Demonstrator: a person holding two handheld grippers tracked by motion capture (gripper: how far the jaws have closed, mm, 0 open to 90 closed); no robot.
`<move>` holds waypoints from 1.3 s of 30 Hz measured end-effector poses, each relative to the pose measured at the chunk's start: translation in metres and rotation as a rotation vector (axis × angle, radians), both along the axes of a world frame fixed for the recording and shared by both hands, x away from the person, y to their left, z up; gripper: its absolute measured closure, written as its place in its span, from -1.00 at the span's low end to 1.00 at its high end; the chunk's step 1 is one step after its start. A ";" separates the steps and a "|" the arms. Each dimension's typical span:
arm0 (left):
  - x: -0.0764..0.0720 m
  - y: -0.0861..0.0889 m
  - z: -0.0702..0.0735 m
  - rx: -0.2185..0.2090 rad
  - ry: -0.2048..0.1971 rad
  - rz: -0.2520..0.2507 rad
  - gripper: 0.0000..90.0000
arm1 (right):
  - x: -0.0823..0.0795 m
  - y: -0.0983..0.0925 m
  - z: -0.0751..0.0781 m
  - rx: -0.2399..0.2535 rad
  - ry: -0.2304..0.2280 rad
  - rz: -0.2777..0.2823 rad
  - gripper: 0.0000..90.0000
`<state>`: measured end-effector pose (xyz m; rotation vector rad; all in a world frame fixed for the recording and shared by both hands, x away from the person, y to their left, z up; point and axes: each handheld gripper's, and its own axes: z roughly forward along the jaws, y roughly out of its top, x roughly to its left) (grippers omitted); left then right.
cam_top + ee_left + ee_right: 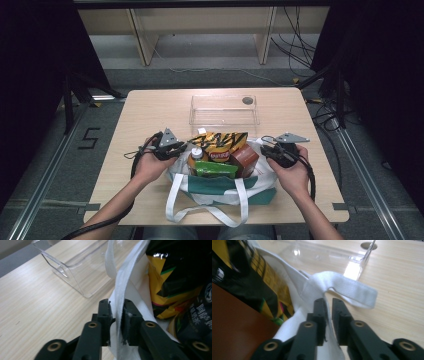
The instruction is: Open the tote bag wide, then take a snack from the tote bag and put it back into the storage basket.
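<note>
A white and teal tote bag (pixel 220 187) stands near the table's front edge, stuffed with a yellow-and-black striped snack bag (pixel 220 142), a green packet (pixel 216 170) and a brown box (pixel 245 157). My left gripper (pixel 182 147) is at the bag's left rim. In the left gripper view its jaws (pixel 116 307) stand slightly apart with the white strap (pixel 125 277) running between them. My right gripper (pixel 265 145) is at the right rim. Its jaws (pixel 329 302) are also slightly apart, with white fabric between them and a folded strap (pixel 347 288) just beyond.
A clear plastic box (pixel 223 109) sits behind the bag toward the table's far edge, with a round grey spot (pixel 247 100) seen at its far right corner. The bag's long white handles (pixel 205 210) trail over the front edge. Bare wood lies to either side.
</note>
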<state>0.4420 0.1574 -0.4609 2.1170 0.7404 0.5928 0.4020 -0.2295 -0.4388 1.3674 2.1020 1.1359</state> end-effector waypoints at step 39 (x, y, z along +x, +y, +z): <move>-0.037 0.074 0.030 -0.196 -0.145 0.154 -0.15 | -0.021 -0.007 0.073 0.106 -0.264 -0.025 0.19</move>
